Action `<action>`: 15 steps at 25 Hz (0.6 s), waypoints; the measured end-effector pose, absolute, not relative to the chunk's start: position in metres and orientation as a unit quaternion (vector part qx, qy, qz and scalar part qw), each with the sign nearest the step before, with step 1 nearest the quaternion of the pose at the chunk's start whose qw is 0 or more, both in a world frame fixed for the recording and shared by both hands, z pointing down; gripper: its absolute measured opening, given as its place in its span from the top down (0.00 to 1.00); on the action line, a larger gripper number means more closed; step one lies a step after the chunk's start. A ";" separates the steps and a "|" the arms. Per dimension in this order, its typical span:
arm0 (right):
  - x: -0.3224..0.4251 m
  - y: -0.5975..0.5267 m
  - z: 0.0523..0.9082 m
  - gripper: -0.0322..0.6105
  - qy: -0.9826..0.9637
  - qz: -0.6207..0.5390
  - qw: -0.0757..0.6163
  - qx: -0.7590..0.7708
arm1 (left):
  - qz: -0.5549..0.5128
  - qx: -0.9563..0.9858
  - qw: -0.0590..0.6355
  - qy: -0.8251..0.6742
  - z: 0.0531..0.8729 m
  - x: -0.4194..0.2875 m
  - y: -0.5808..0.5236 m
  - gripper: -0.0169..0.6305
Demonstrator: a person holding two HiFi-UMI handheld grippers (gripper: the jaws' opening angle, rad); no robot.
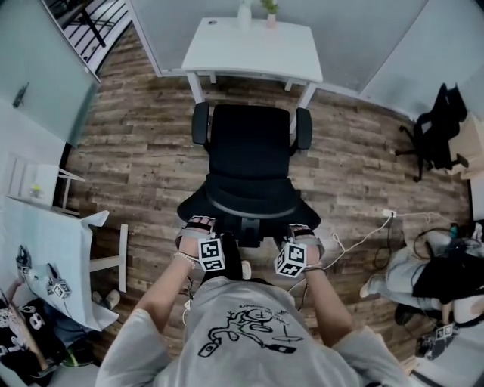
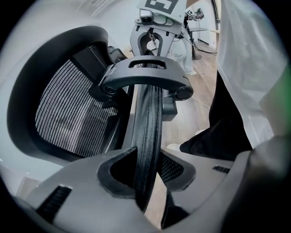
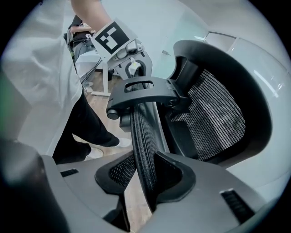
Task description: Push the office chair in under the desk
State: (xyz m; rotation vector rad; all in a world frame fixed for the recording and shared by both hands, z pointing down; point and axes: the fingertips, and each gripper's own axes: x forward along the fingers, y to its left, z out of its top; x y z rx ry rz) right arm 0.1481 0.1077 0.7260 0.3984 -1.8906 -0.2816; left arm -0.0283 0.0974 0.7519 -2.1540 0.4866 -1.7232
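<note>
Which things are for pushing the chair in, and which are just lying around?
For the job: chair, desk, left gripper and right gripper, both clamped on the chair's back.
Lying about: other chair, cable, side table.

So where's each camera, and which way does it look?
Head view: on the person's head, looking steeply down at office chair and desk; shirt, forearms, left claw, right claw show.
Left gripper view: on the left claw, looking along the backrest rim it clamps; shirt, trousers show.
Right gripper view: on the right claw, clamping that rim; forearm, shirt show.
Shared: both gripper views see the rim.
</note>
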 end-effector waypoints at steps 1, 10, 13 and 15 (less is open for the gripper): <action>0.150 0.107 0.726 0.72 -0.802 -0.120 0.560 0.169 | -0.606 -0.758 0.170 0.173 0.752 -0.026 0.097 0.79; 0.162 0.080 0.725 0.72 -0.802 -0.125 0.561 0.165 | -0.597 -0.761 0.181 0.178 0.748 -0.014 0.077 0.79; 0.159 0.075 0.724 0.73 -0.802 -0.115 0.563 0.164 | -0.596 -0.762 0.185 0.173 0.746 -0.017 0.069 0.79; 0.156 0.069 0.724 0.73 -0.801 -0.113 0.564 0.162 | -0.597 -0.761 0.186 0.174 0.745 -0.020 0.063 0.78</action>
